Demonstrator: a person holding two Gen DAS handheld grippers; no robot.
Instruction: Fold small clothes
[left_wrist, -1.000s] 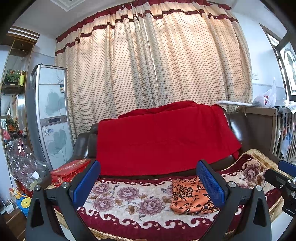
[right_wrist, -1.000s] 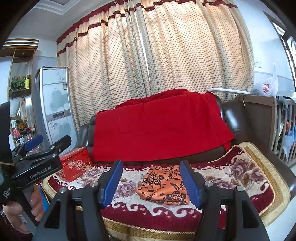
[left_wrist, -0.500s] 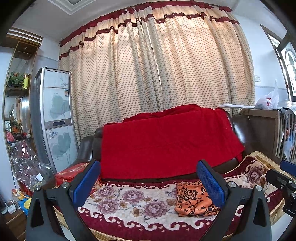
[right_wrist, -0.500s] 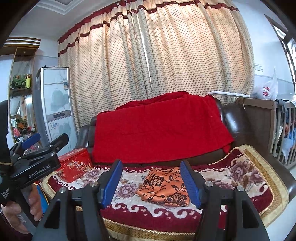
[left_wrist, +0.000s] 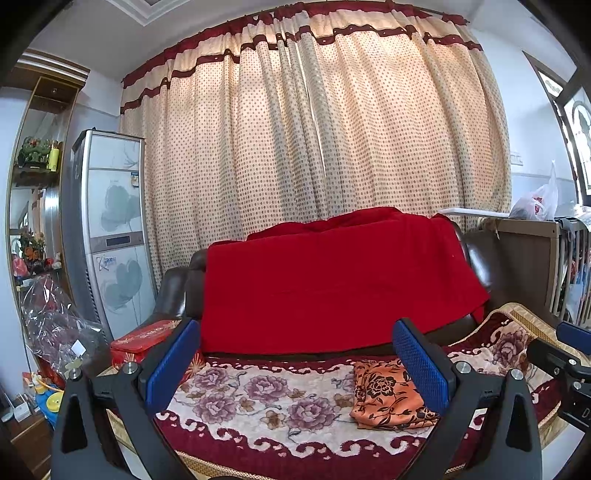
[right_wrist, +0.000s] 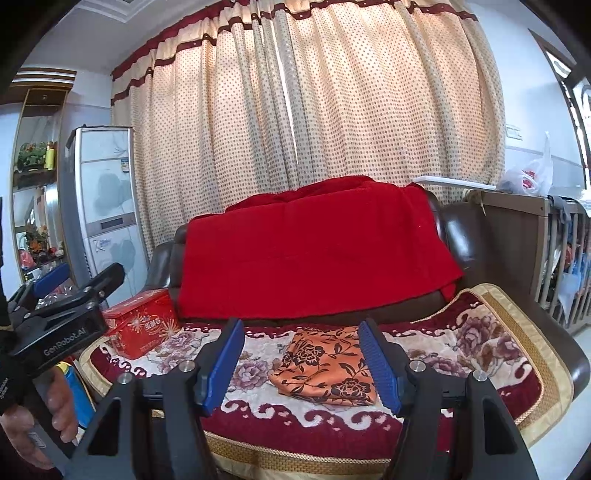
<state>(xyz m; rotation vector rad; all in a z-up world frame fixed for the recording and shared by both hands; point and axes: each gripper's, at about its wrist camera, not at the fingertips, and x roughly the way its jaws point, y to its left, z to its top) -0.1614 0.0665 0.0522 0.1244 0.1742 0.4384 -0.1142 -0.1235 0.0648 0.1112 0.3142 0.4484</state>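
A dotted curtain (left_wrist: 314, 147) fills the wall behind a dark sofa (right_wrist: 461, 236) draped with a red blanket (right_wrist: 314, 251). On the seat's floral cover (left_wrist: 258, 402) the folded orange floral garment (right_wrist: 325, 365) lies flat, ahead of and between the right gripper (right_wrist: 306, 363) fingers (released, spread wide, empty). The left gripper (left_wrist: 295, 369) fingers are likewise released; the garment sits by its right finger. A red tin (right_wrist: 144, 325) stands further left, with bare cover between.

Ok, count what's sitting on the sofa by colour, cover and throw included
Red: 2, the throw over the backrest and the tin box
Orange: 1, the folded floral cloth
Maroon and cream: 1, the flowered seat cover
Total: 4
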